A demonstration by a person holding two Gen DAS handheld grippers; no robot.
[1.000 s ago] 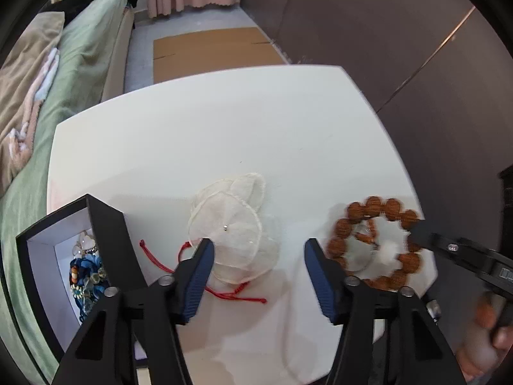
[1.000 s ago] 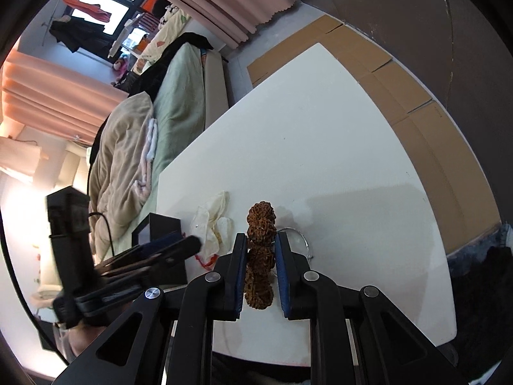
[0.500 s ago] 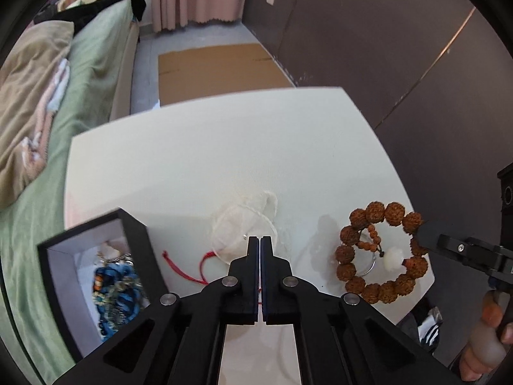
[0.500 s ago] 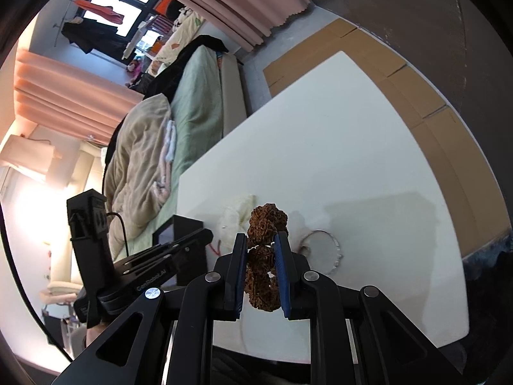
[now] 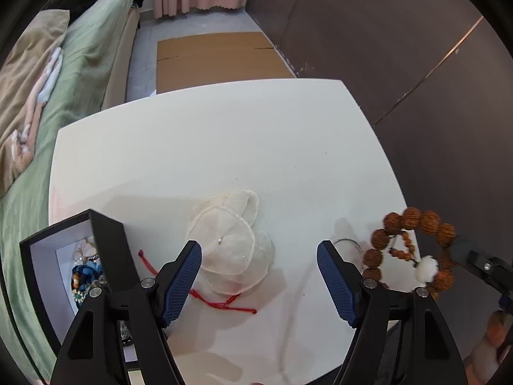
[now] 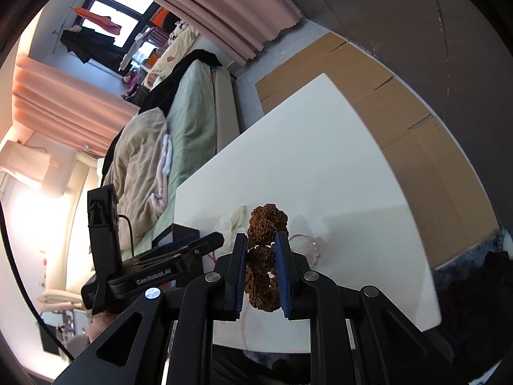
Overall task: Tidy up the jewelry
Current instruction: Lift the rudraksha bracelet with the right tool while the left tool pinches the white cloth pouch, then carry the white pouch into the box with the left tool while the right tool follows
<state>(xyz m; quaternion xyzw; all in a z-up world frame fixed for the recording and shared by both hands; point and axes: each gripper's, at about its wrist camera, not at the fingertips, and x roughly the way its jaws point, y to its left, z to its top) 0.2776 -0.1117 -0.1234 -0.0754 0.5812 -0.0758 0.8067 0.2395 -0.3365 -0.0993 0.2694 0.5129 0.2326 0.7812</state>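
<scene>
My right gripper is shut on a brown bead bracelet and holds it above the white table's right edge; it also shows in the left wrist view. My left gripper is open and empty above a cream organza pouch with a red cord. A black jewelry box at the left holds blue beads and other pieces. A thin silver ring bracelet lies on the table near the bead bracelet.
The white table stands beside a bed with green sheets. Cardboard lies on the floor beyond it. A dark wall is on the right.
My left gripper, shut half a second ago, has opened wide. My right gripper has lifted the bead bracelet higher off the table.
</scene>
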